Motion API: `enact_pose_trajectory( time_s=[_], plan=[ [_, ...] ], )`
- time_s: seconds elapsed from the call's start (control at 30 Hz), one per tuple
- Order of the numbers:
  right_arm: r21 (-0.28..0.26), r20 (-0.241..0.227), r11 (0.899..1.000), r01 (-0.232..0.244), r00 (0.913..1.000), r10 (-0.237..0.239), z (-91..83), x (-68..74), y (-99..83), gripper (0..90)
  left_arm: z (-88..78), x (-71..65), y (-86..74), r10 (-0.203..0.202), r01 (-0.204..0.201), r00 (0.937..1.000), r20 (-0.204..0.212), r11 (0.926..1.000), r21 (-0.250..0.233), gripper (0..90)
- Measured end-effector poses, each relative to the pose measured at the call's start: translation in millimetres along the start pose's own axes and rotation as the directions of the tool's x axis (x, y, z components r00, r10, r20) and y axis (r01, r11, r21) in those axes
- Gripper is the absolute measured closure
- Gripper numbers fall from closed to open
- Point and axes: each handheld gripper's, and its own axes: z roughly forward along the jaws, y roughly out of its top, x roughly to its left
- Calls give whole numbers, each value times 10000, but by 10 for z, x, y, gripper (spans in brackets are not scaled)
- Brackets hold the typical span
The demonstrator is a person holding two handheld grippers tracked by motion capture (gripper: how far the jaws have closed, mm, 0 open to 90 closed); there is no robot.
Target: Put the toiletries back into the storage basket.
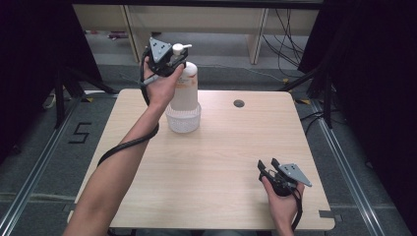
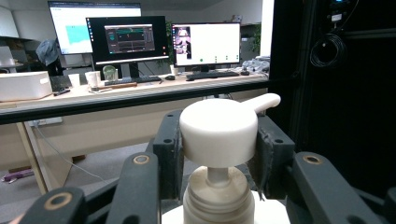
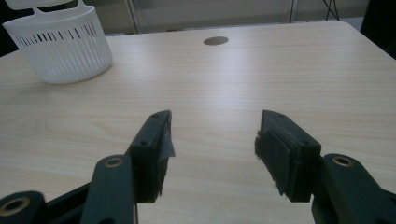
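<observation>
Jaws astride pump head (image 2: pixel 218 130)

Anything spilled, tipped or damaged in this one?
Nothing stands out. The pump bottle stands upright in the white basket, with the left gripper closed on its pump head. No spill on the table. The right gripper is open, holding nothing.

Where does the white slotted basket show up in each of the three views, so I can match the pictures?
High view: white basket at table's far left-centre, around the pump bottle's base.
Left gripper view: not in this picture; the bottle's pump head sits between the jaws.
Right gripper view: upper left corner.
Shared landmark: round table hole.
</observation>
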Motion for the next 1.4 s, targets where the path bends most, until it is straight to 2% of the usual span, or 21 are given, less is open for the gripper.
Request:
enact_pose_trajectory(
  time_s=[0.27,0.3,0.43,0.47,0.57,0.7,0.77,0.87,0.9,0.93,1.03,1.07,1.1,1.13,1.17,1.4],
  plan=[
    [-66,-93,9999,151,9998,-151,9,-12,-7,450,43,16,-54,-9,9,10000,-65,9999,128,589],
    [-70,-119,9999,133,9998,-134,9,-13,-9,450,44,9,-63,-140,141,9999,-50,9997,201,589],
    [-67,-73,9997,234,9997,-234,9,-14,-5,450,55,24,-93,-19,26,9997,-240,9996,294,589],
    [-44,-45,9998,180,9998,-180,4,-9,-5,450,64,25,-101,-24,28,9999,-126,9995,303,589],
    [-77,-120,9998,197,9997,-198,11,-9,-10,449,73,32,-119,35,-27,9997,-255,9994,340,589],
    [-94,-33,9994,335,9994,-335,15,-13,-9,449,90,29,-141,15,-7,9998,-196,9993,379,589],
    [-47,-101,9999,154,9998,-155,10,-1,-6,449,96,28,-151,38,-30,9998,-191,9991,411,589],
    [-109,-54,9996,261,9996,-261,18,-7,-10,449,109,26,-170,49,-40,9998,-189,9990,437,589],
    [-76,-21,9996,267,9996,-268,17,-6,-10,448,117,12,-187,-174,177,9998,-62,9985,524,589],
    [-105,-48,9996,272,9996,-273,17,-6,-11,449,121,11,-192,-196,200,9998,-75,9984,534,589],
    [-53,-163,9999,143,9998,-144,6,-1,-5,449,134,11,-214,-156,161,9999,-73,9980,605,589],
    [-58,-172,9999,126,9998,-127,5,-2,-5,449,139,20,-216,-6,11,10000,-91,9984,568,589],
    [-58,-167,9999,118,9998,-119,6,-2,-5,448,145,11,-230,-136,141,9999,-78,9980,617,589],
    [-57,-171,9999,123,9998,-124,6,-2,-5,449,151,20,-234,-1,7,10000,-95,9982,603,589],
    [-54,-172,9999,131,9998,-132,6,-2,-5,449,154,14,-249,-124,130,9999,-98,9977,663,589],
    [-85,-256,9998,167,9995,-169,13,-8,-8,448,180,13,-313,-168,175,9998,-100,9964,833,589]
  ],
)
